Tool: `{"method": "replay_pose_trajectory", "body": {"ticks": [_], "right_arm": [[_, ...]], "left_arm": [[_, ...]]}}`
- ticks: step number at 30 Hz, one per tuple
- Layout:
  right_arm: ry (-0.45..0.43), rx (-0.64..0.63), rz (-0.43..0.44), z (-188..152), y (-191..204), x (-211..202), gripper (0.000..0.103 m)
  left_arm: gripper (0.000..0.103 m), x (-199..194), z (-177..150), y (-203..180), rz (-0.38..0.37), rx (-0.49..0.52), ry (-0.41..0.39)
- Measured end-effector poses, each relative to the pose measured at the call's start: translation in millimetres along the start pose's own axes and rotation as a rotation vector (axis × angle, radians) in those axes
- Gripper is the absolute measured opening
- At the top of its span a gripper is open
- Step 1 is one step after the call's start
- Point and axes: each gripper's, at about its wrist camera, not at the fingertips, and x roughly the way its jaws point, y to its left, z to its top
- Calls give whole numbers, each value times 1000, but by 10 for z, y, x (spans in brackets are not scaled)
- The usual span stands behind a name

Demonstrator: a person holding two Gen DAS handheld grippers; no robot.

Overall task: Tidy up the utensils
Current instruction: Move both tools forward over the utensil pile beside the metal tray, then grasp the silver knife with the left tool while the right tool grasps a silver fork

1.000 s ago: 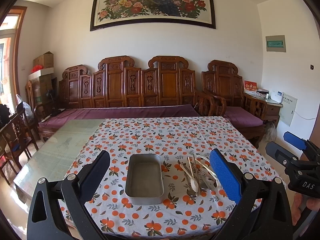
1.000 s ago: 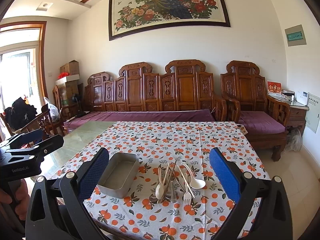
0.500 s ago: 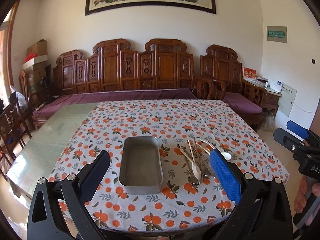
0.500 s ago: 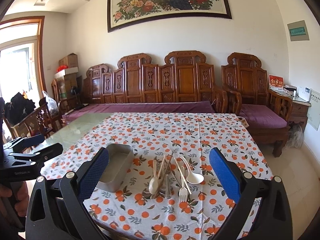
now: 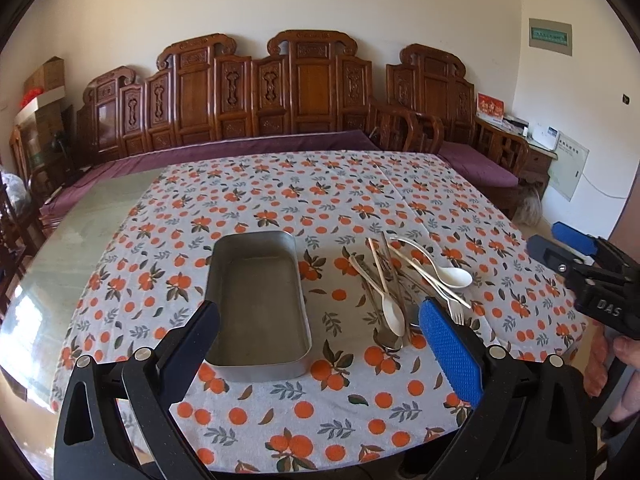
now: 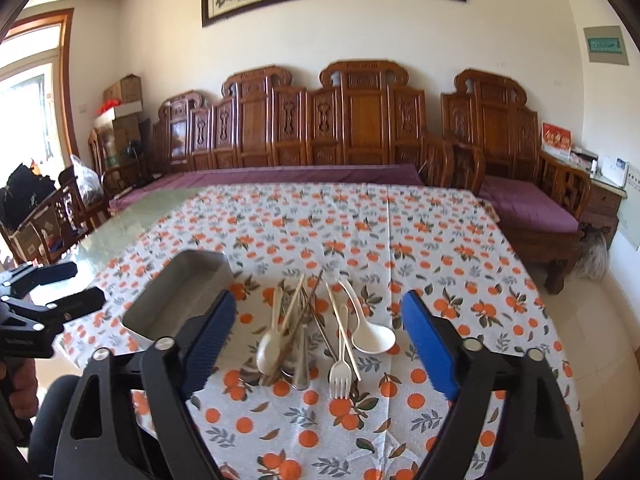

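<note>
An empty metal tin (image 5: 259, 300) (image 6: 182, 294) lies on the orange-print tablecloth (image 5: 304, 196). To its right is a pile of utensils (image 5: 404, 280) (image 6: 320, 328): cream plastic spoons, a cream fork (image 6: 340, 376), chopsticks and metal pieces. My left gripper (image 5: 320, 328) hovers over the tin's near end, jaws wide open and empty. My right gripper (image 6: 318, 320) hangs above the pile with its jaws closing; the utensils show between the fingers but nothing is gripped. The right gripper (image 5: 576, 268) also shows at the right edge of the left wrist view.
Bare glass tabletop (image 5: 64, 248) lies left of the cloth. A carved wooden sofa with purple cushions (image 5: 280, 100) runs behind the table. A person's hand (image 5: 624, 356) holds the right gripper's handle. Chairs and boxes (image 6: 52, 216) stand at far left.
Both grippers came down and closer to the table, so tin and utensils look larger. The right gripper's fingers stand a little narrower than before.
</note>
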Motion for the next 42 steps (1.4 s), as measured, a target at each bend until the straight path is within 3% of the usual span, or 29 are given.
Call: {"method": "replay_pose_trajectory", "body": {"ticks": [4,11,23,28,32,35,39,42], "right_arm": [[54,0,22,-63,-101,318,66],[126,-37,47,-120,-156,745,52],[216,5,36,-458,-442,1245,48],[223,17,51,-495,-476,1294,48],[231,12,58,-510,-441,1320,48],[234,15,61,-501,-442,1343,48],[230,27,67,-482,-457,1354,48],[233,32,67,-484,-465,1378,48]], "left_arm": [[90,198,25,-106,-25,44,25],[77,642,81,-303,-75,88,94],[50,1480,-23,-573,-121,115,243],[40,1812,-65,-616,-129,85,305],[40,2019,-20,-638,-98,67,343],[40,2147,3,-620,-114,20,384],[32,2249,-24,-619,-125,-17,420],[20,2267,-58,-609,-140,-43,429]]}}
